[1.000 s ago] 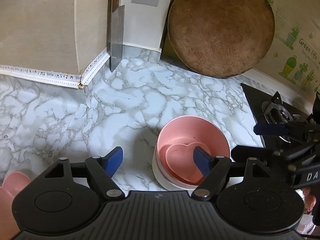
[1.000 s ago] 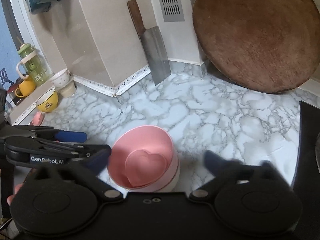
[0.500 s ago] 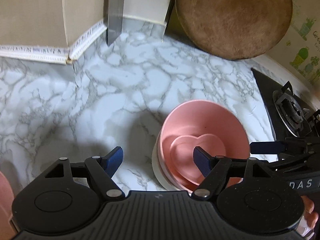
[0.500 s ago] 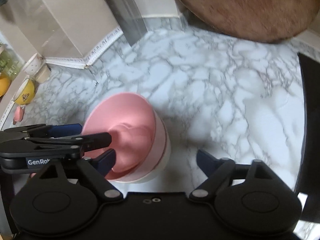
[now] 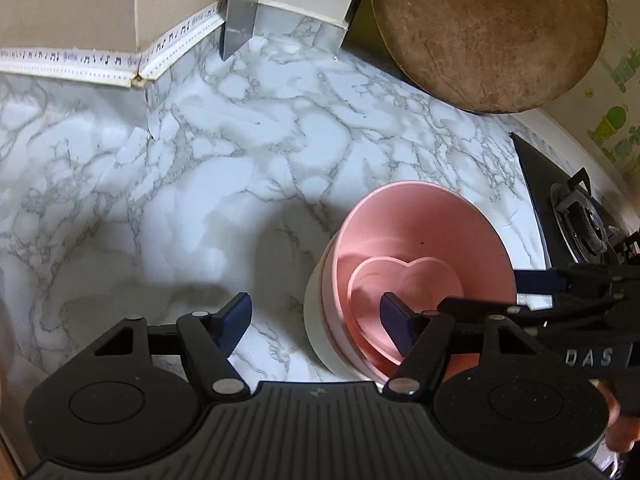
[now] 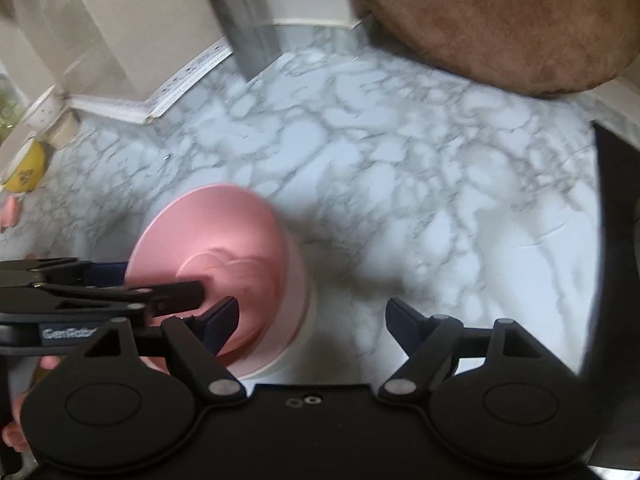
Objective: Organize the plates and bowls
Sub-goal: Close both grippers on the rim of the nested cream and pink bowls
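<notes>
A stack of bowls stands on the marble counter: a white bowl [image 5: 320,332] at the bottom, a pink bowl [image 5: 420,224] in it, and a pink heart-shaped dish [image 5: 404,280] inside that. My left gripper [image 5: 316,320] is open, its right finger over the heart dish, its left finger over the counter. My right gripper [image 6: 312,320] is open; its left finger is over the pink bowl [image 6: 224,236], its right finger over bare counter. Each gripper shows from the side in the other's view.
A round wooden board [image 5: 488,28] leans on the back wall beside a cleaver [image 5: 240,12]. A black gas stove [image 5: 576,224] is at the right. A yellow mug [image 6: 24,168] and a white cup [image 6: 44,108] stand at far left.
Both grippers have come lower and closer over the bowl stack, which now looms larger. The stack has not moved. Both stay open.
</notes>
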`<action>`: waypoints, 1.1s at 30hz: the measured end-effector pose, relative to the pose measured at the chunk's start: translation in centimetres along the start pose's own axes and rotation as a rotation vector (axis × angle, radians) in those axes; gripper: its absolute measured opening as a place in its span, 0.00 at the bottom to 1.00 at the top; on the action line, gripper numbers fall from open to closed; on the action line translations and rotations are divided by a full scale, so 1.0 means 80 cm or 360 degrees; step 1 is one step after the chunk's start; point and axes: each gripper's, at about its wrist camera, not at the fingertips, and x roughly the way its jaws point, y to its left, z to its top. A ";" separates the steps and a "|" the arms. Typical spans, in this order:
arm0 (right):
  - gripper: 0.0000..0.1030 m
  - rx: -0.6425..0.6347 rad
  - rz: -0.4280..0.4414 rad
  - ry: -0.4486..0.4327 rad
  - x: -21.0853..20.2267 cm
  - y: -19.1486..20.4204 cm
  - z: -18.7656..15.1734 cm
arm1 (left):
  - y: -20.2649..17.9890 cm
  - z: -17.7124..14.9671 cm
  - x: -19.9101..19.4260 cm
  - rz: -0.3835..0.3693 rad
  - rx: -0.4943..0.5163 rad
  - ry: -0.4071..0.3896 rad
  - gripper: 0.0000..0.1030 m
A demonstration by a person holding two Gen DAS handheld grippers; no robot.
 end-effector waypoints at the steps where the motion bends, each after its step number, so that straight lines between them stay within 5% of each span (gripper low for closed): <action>1: 0.74 0.0000 0.0002 0.0002 0.000 0.001 0.000 | 0.000 0.000 0.001 0.0006 -0.0002 0.0002 0.66; 6: 0.61 0.0111 0.0004 0.0052 0.005 -0.008 0.002 | 0.000 -0.001 0.004 0.0040 -0.0022 0.0018 0.63; 14: 0.32 0.0245 0.0070 0.0031 0.004 -0.010 0.001 | -0.008 0.001 0.004 -0.0005 -0.0037 0.0043 0.27; 33: 0.19 0.0048 -0.0082 0.0011 -0.010 0.032 0.015 | -0.013 -0.004 -0.024 0.0082 -0.0085 0.0001 0.25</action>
